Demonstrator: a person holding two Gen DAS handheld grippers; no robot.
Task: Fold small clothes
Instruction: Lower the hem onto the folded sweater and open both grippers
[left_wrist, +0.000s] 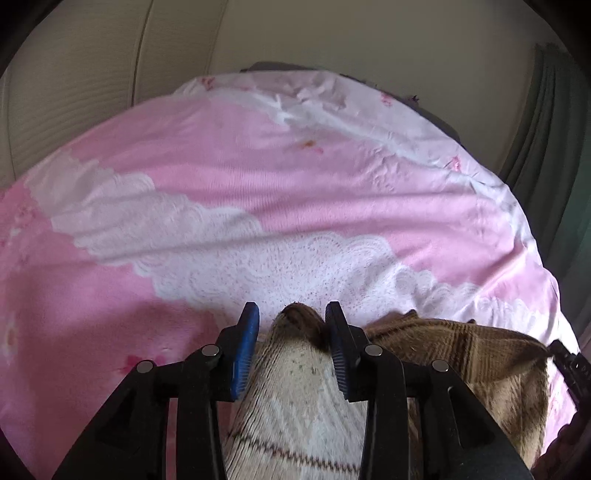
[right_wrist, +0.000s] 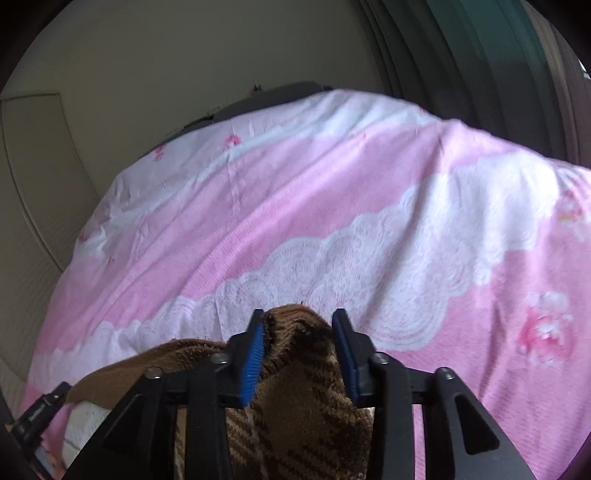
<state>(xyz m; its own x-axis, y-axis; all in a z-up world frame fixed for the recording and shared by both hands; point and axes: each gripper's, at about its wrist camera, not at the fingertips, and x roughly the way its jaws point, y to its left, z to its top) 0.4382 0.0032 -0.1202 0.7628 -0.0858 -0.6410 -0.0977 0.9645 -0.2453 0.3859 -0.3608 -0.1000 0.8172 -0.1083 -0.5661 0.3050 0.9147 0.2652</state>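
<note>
Pink floral bedding (left_wrist: 258, 177) is spreading under everything, and a brown-and-cream knitted garment (left_wrist: 295, 398) is lying on its near edge. One bunched corner is sitting between the left gripper (left_wrist: 291, 314) fingers, which are standing fairly narrow around it. Its brown plaid end is filling the right gripper (right_wrist: 298, 325), fingers closing narrowly on the fabric. Cream walls (right_wrist: 147, 66) and a green curtain (left_wrist: 546, 129) are rising beyond.

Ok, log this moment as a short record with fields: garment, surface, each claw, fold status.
garment: brown and cream knitted piece, plaid pattern
surface: pink bedspread with white lace print
left claw: fabric bunched between its fingers, at the cream part
right claw: fabric bunched between its fingers, at the brown part
fold status: garment held at both ends, not lying flat; whether a fold is made cannot be told
</note>
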